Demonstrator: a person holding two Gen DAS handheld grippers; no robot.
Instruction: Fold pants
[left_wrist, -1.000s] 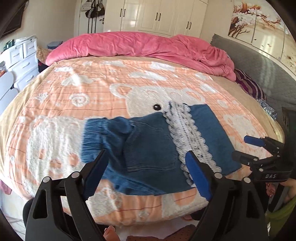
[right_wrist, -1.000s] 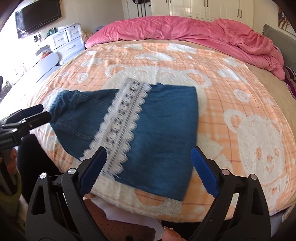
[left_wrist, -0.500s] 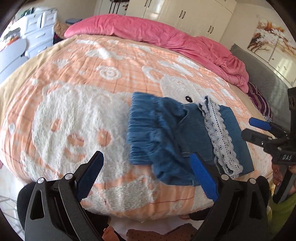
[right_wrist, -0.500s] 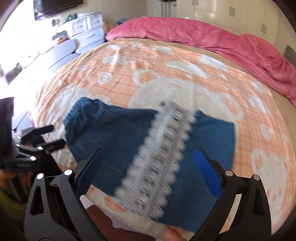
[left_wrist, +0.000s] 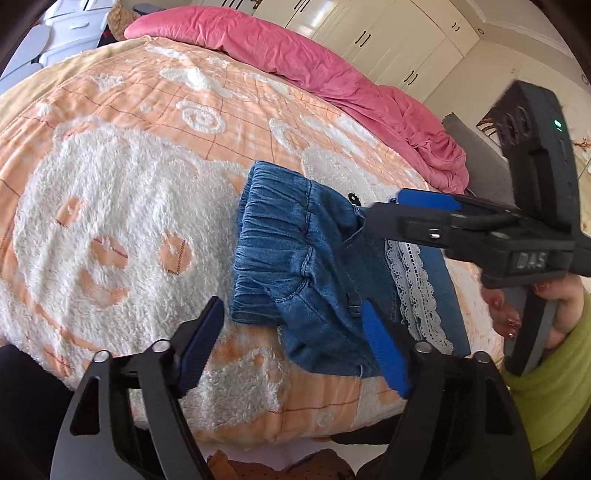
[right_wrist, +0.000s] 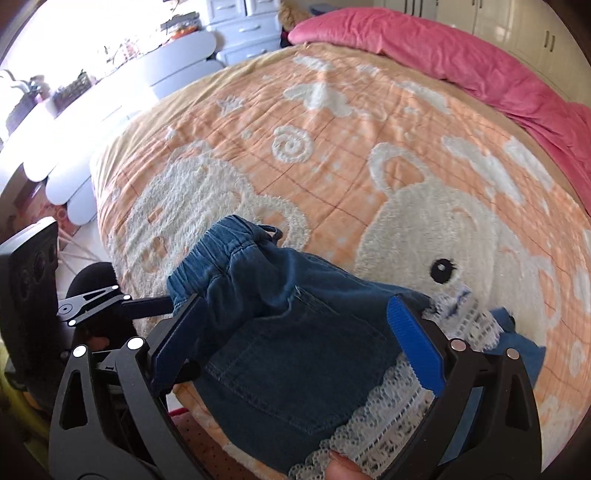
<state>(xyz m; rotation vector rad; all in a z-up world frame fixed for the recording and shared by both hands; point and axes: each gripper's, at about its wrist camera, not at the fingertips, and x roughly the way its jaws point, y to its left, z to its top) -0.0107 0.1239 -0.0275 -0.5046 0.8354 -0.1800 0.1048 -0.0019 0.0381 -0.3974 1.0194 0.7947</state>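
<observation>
Blue denim pants (left_wrist: 295, 266) with a white lace band (left_wrist: 413, 284) lie folded near the bed's front edge, gathered waistband to the left. They also show in the right wrist view (right_wrist: 295, 347), lace (right_wrist: 388, 417) at the lower right. My left gripper (left_wrist: 295, 354) is open and empty, jaws straddling the near edge of the pants by the waistband. My right gripper (right_wrist: 291, 347) is open over the back pocket area, and it shows from the side in the left wrist view (left_wrist: 399, 210), reaching in from the right above the denim.
The orange and white bear blanket (left_wrist: 122, 206) covers the bed. A pink duvet (left_wrist: 332, 74) is bunched along the far side. White cupboards (left_wrist: 399, 40) stand behind. A white desk and drawers (right_wrist: 155, 70) stand beyond the bed's left side.
Both grippers have moved closer to the pants and leftward toward the waistband. The right gripper now reaches in over the denim. The pants lie about as before.
</observation>
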